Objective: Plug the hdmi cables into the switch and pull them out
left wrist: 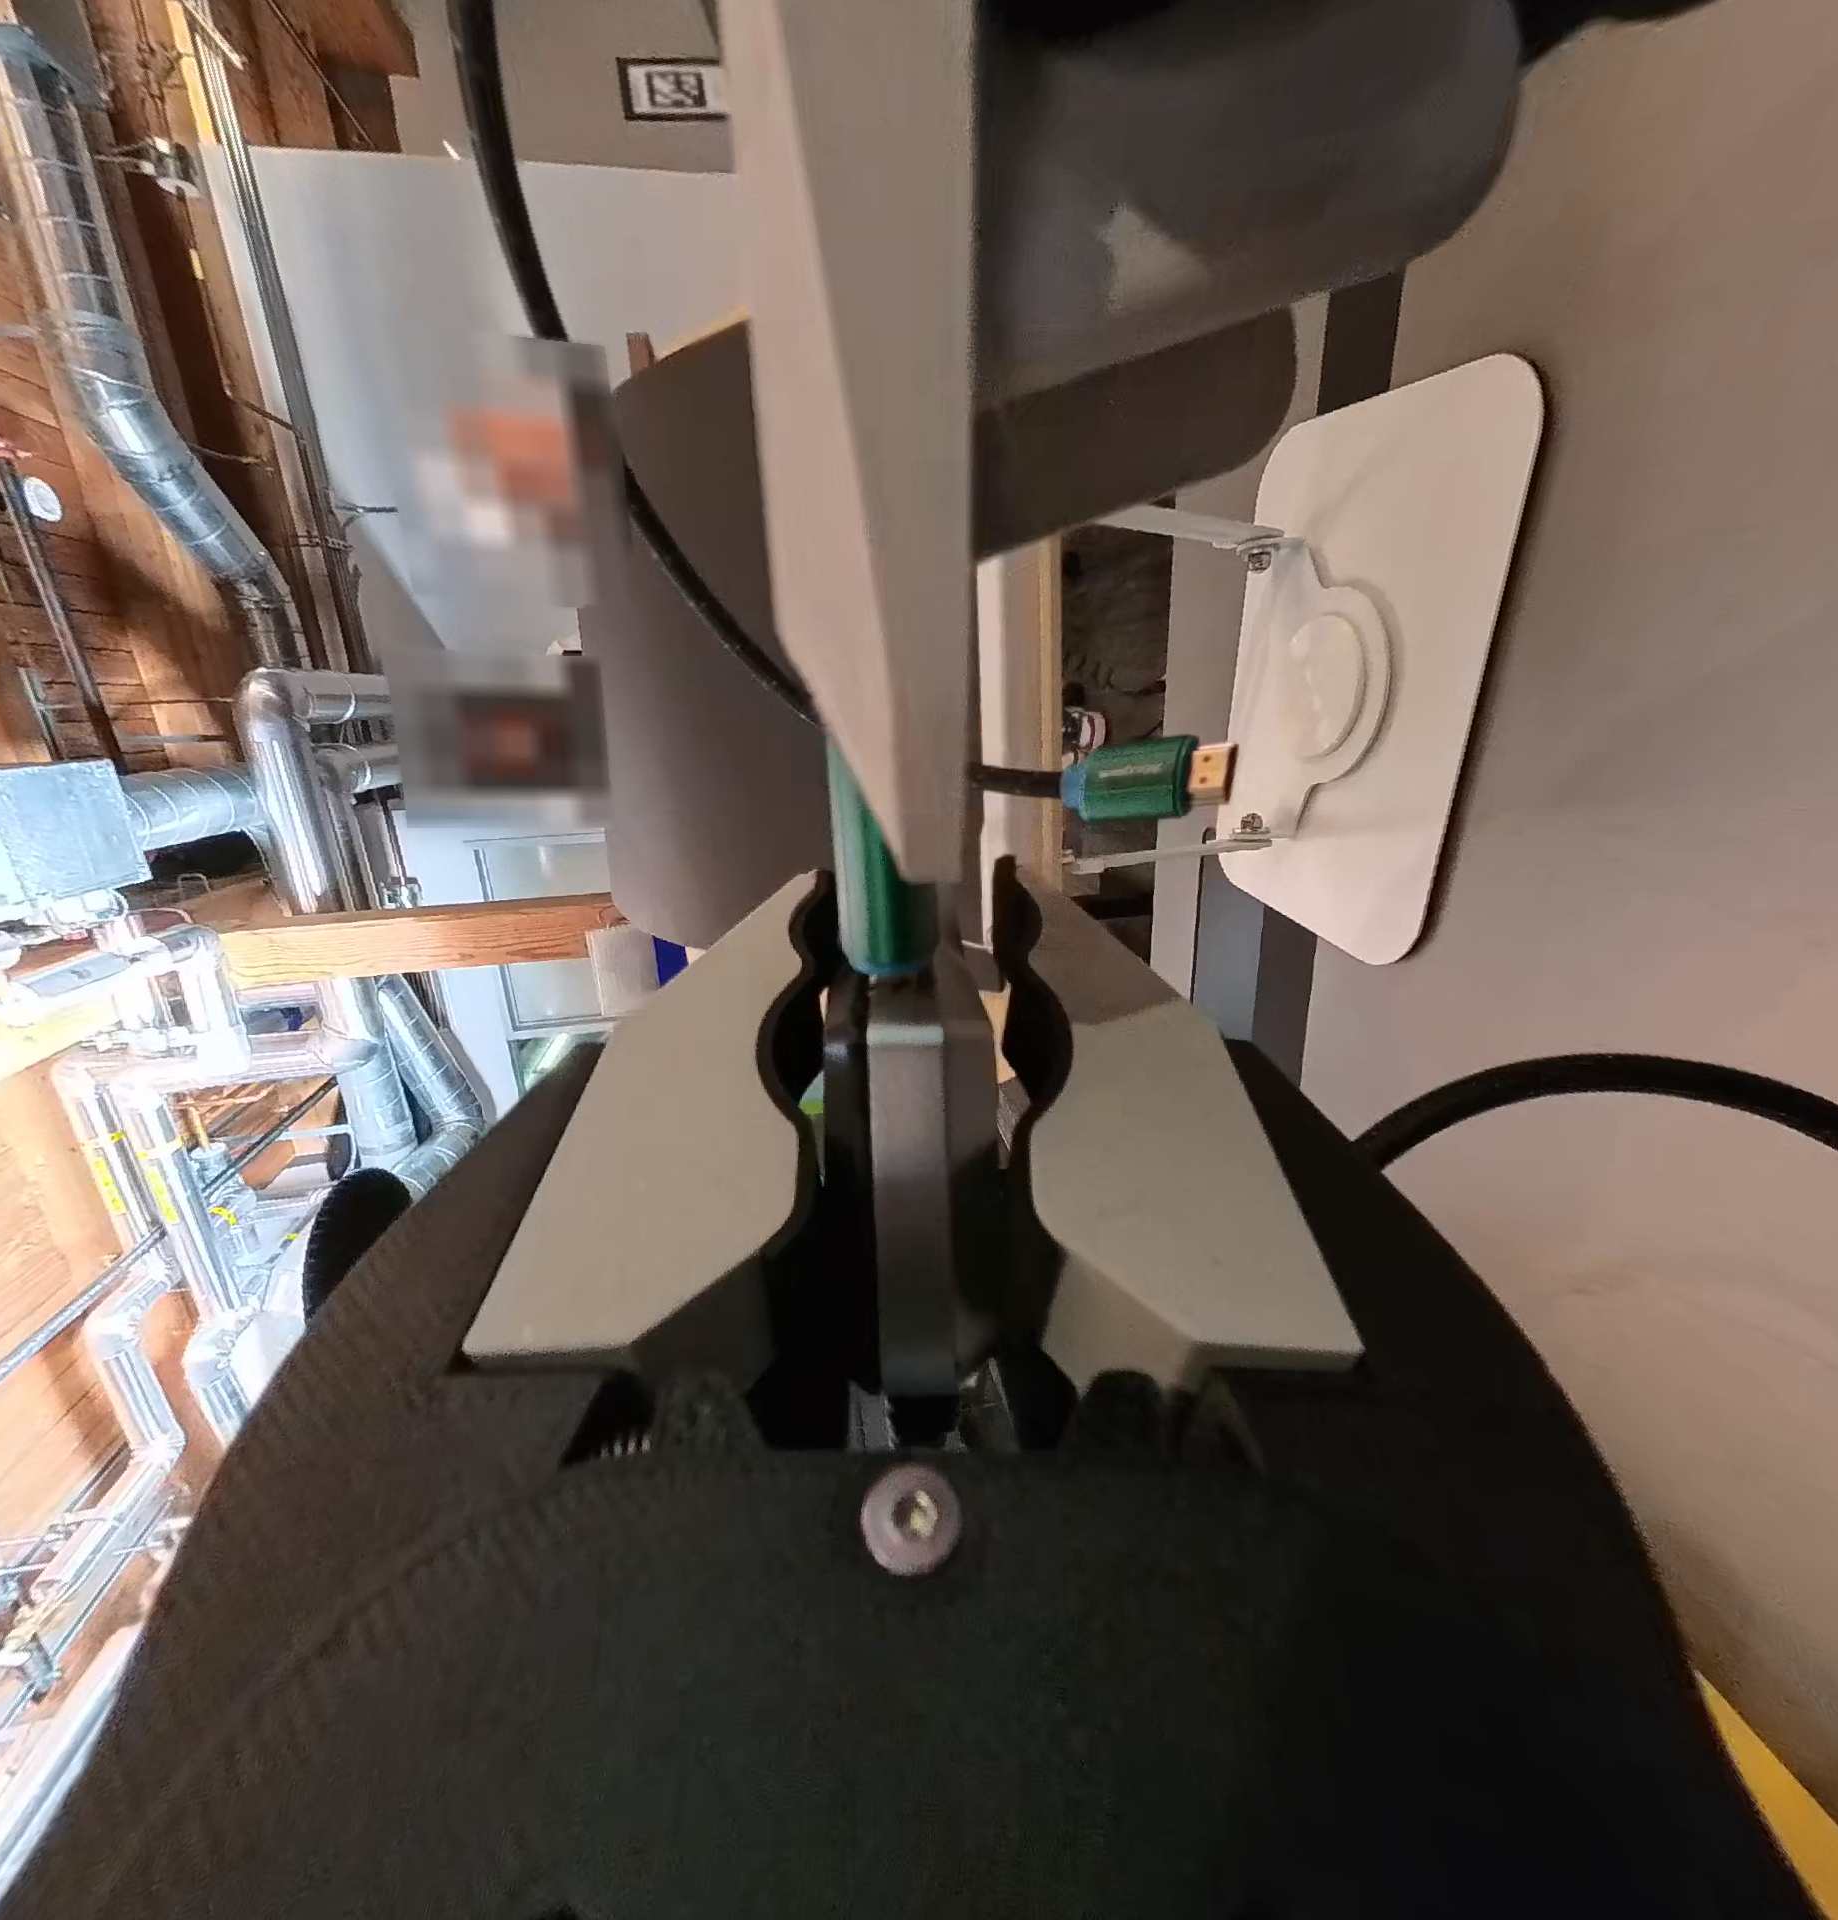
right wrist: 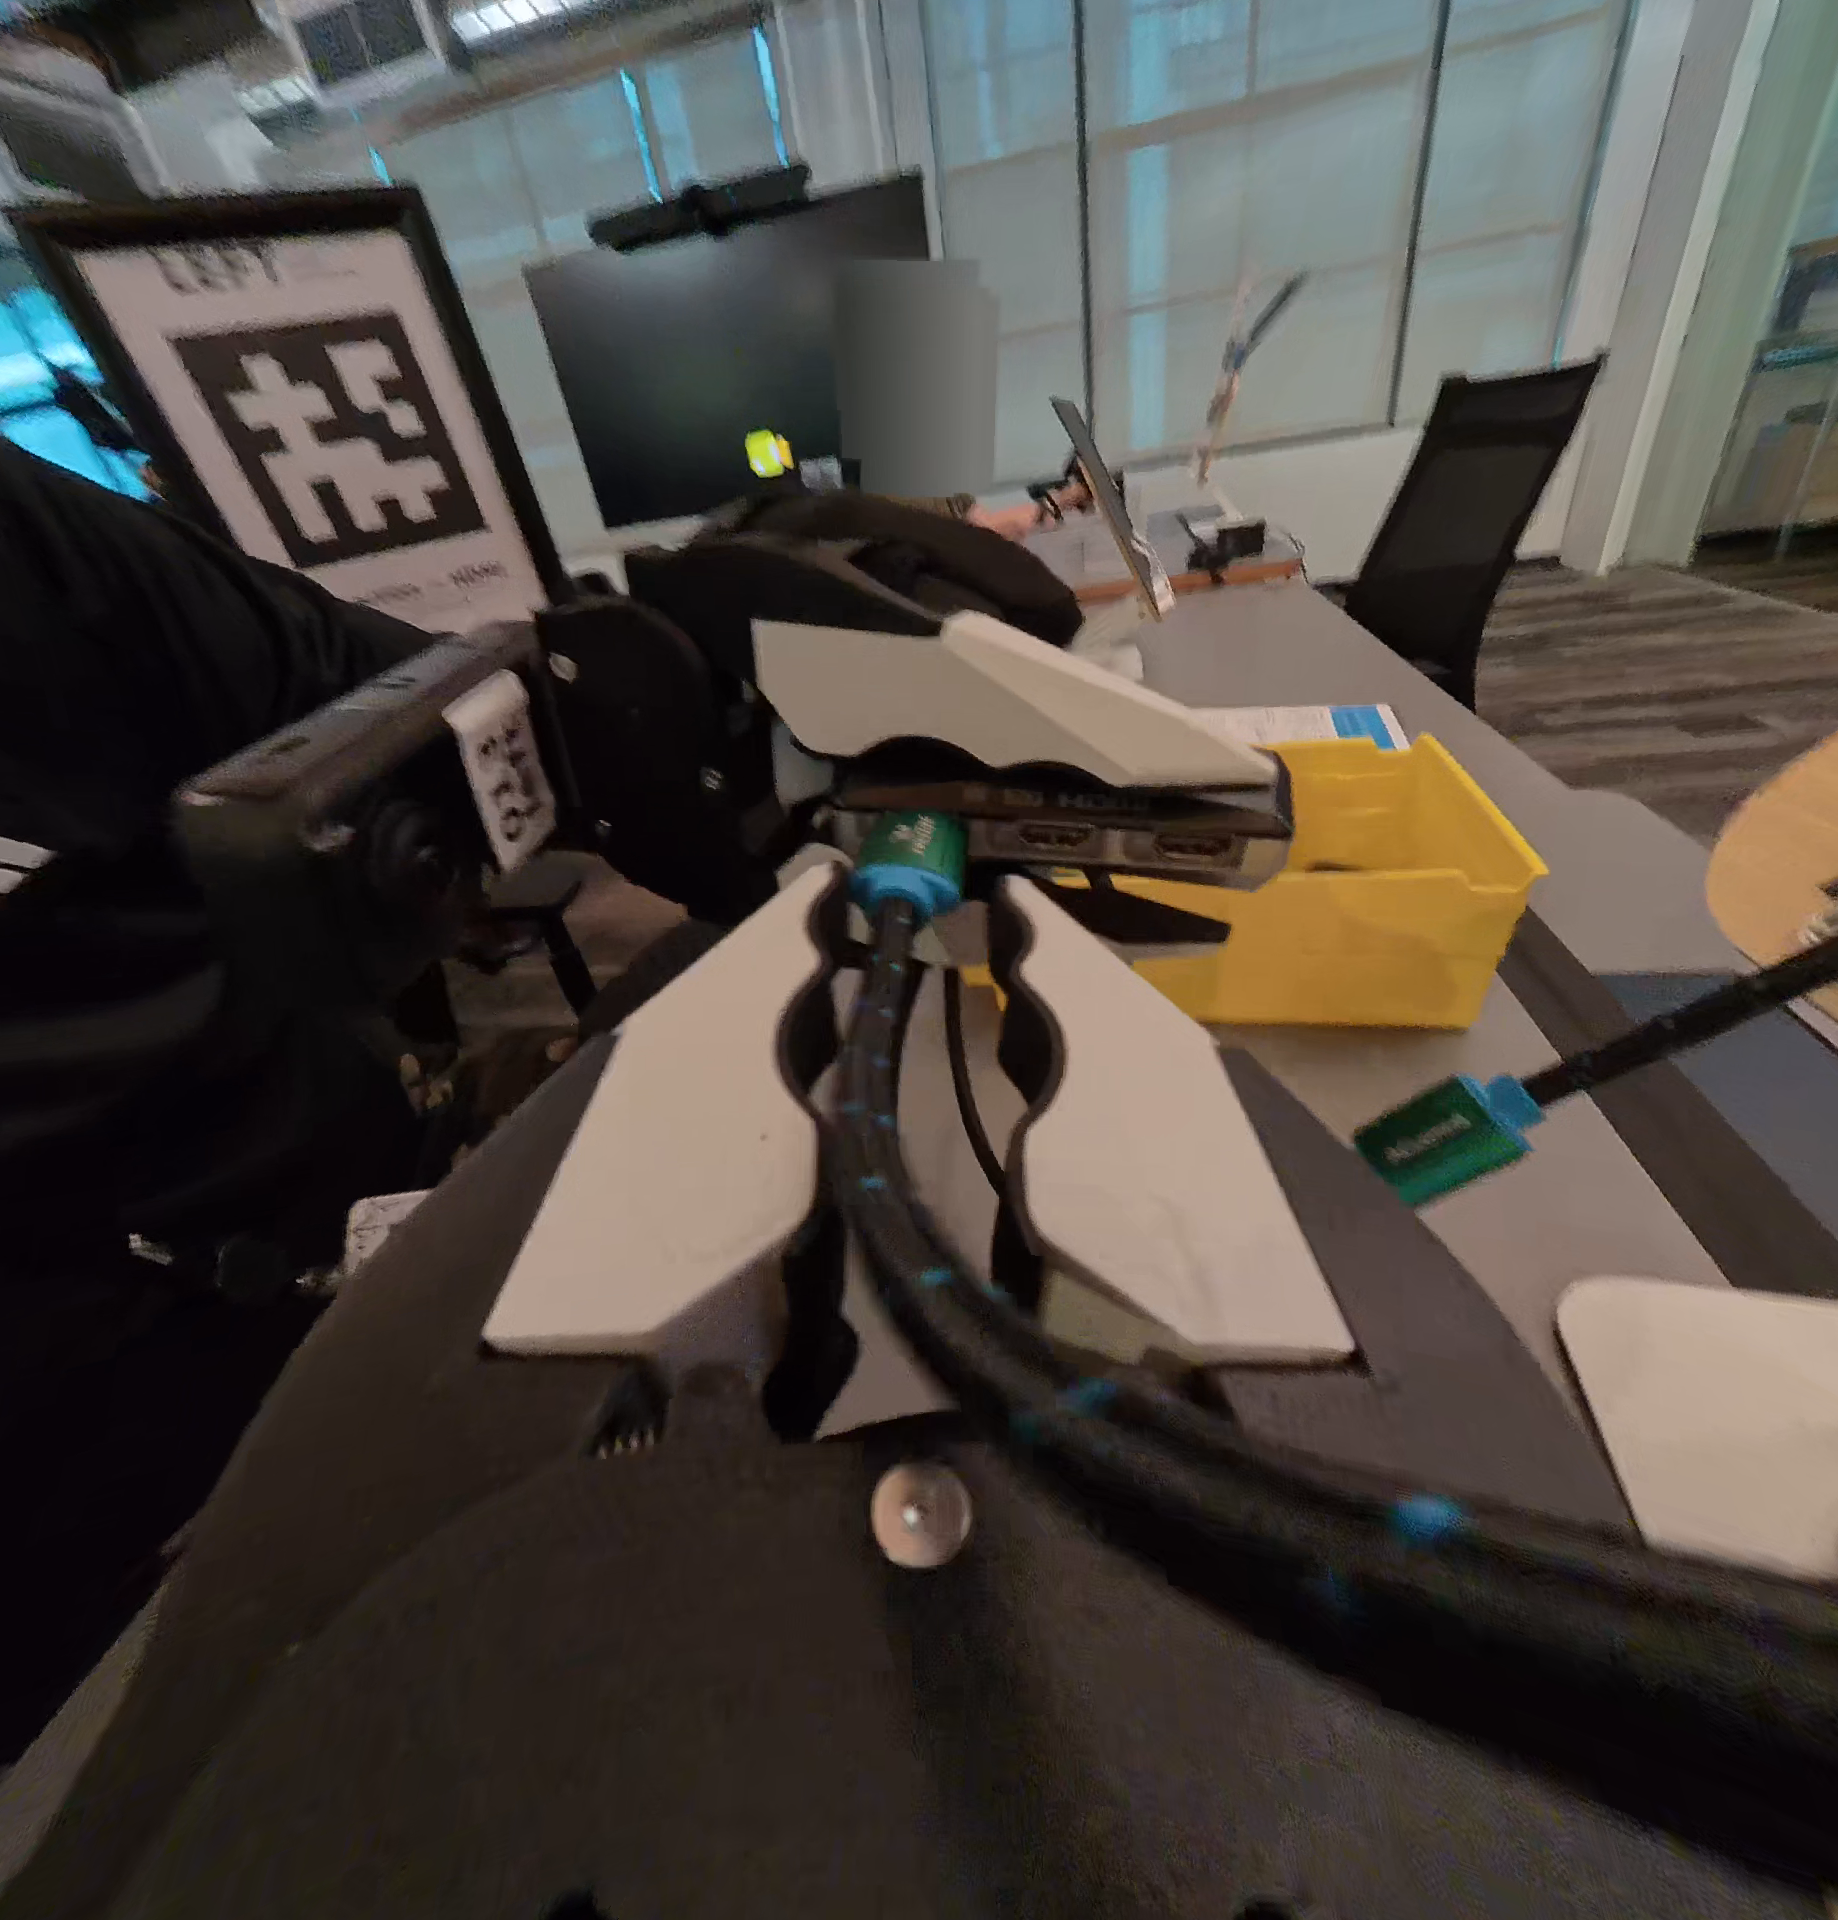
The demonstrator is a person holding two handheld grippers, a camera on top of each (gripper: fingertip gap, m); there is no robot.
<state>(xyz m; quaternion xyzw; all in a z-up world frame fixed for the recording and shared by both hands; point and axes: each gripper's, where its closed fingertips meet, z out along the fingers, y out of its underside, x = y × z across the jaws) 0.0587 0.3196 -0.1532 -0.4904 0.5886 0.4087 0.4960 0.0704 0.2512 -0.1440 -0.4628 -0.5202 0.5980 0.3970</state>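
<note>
Switch (right wrist: 1060,821) is up off the desk (right wrist: 1580,1247), clamped flat in left tongs (left wrist: 899,935) so its ports face right tongs (right wrist: 910,914). Green plug (right wrist: 910,847) sits in the end port; right tongs look narrow on it, judged gripping. Second plug (right wrist: 1445,1138) dangles free nearby, yellow bin (right wrist: 1414,935) behind.

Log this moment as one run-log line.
left gripper: shut on switch | right gripper: shut on green plug, seated in port | second plug: loose, unplugged | yellow bin: behind
</note>
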